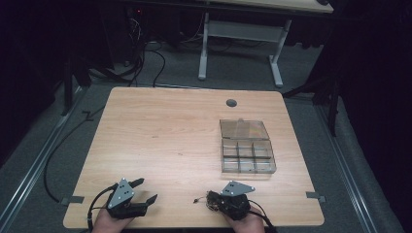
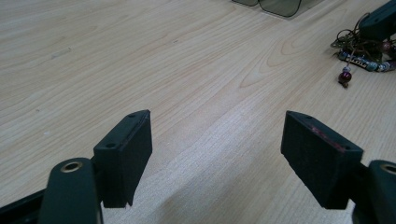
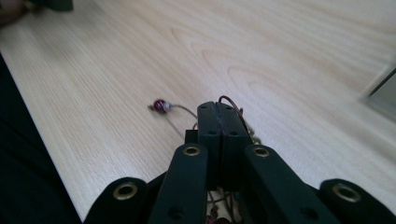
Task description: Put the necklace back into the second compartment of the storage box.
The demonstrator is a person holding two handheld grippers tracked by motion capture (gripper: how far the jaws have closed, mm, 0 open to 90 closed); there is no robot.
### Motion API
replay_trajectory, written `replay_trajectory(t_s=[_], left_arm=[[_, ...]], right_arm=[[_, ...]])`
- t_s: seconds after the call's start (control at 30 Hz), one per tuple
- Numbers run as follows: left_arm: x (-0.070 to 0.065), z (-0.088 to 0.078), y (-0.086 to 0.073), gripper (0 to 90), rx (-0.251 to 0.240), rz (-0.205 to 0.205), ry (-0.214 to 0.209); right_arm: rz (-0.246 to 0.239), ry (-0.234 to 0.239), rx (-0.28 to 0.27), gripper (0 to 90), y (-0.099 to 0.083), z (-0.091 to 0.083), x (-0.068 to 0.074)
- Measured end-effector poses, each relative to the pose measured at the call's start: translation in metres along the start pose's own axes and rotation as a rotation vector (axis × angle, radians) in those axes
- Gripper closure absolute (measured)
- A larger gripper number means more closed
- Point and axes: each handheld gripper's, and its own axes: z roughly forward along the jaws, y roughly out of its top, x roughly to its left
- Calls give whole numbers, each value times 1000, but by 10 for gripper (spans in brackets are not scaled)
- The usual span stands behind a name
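At the near edge of the wooden table (image 1: 165, 131), the left gripper (image 1: 144, 190) rests in the person's left hand (image 1: 111, 222). Its jaws stand wide apart with bare tabletop between them, and the left gripper view confirms the pads (image 2: 128, 151) hold nothing.

To its right along the same edge sits the right gripper (image 1: 213, 197), in the person's right hand (image 1: 245, 223). In the right gripper view its jaws are pressed flat together, pad against pad. A beaded cord bracelet (image 3: 196, 114) lies tangled at and under the jaws — thin brown cord loops out on both sides of the tips, and one dark red bead (image 3: 159, 105) on a loose end lies on the table just ahead and to the side. Cord runs out from the closed seam at the tip, so the jaws appear to pinch it; how firmly cannot be told. In the left gripper view the same bracelet (image 2: 363, 56) lies bunched under the other gripper's jaw, its red bead trailing toward the camera.

Farther out, right of centre and well apart from both grippers, stands a clear plastic compartment box (image 1: 248, 156) with its lid (image 1: 243, 129) swung open behind it. Beyond that — a round cable hole (image 1: 231, 103) near the far edge.
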Motion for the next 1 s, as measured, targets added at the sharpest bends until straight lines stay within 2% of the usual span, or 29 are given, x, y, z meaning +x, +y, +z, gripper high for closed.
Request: replay_trajectory(t_s=[0.03, 0.1, 0.33, 0.47, 0.5, 0.53, 0.73, 1.0], left_arm=[[0, 0, 0, 252, 1, 0, -1], [0, 0, 0, 253, 0, 0, 0], [0, 0, 0, 252, 0, -1, 0], [0, 0, 0, 252, 1, -1, 0], [0, 0, 0, 252, 1, -1, 0], [0, 0, 0, 252, 1, -1, 0], [0, 0, 0, 252, 0, -3, -1], [0, 0, 0, 252, 0, -4, -1]], right_arm=[[-6, -19, 24, 900, -2, 2, 0], [0, -16, 21, 900, -2, 2, 0], [39, -69, 21, 900, -9, -7, -14], [94, -112, 15, 900, -17, -18, -30], [94, -112, 15, 900, -17, -18, -30], [108, -129, 11, 900, -20, -22, -37], [157, -180, 2, 900, -28, -33, -54], [200, -224, -7, 900, -34, -41, -65]])
